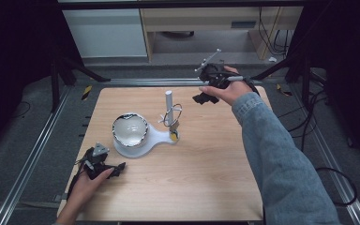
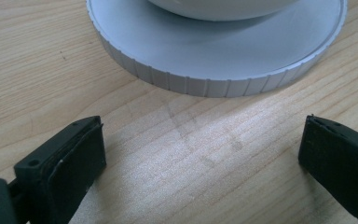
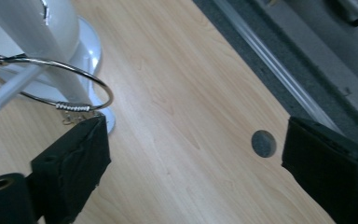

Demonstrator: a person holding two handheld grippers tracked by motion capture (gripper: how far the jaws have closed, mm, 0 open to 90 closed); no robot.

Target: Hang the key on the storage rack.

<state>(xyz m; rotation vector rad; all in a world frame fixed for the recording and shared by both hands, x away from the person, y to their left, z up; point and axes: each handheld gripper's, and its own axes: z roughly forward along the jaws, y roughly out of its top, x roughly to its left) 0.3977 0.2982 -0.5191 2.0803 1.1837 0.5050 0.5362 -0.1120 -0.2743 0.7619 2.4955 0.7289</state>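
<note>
Right gripper view shows the metal ring [image 3: 51, 84] hanging on a peg of the white stand [image 3: 51, 28] on the table [image 3: 177, 116], the right hand-held gripper [image 3: 193, 158] spread empty beside it, so a careless swing might knock it off.

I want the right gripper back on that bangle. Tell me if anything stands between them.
Nothing visible does. The right gripper, fingers open and empty, is raised beside the stand's post; the bangle hangs on a peg on the side facing it, over bare table.

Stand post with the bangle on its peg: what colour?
White post, clearest in the right gripper view.
</note>
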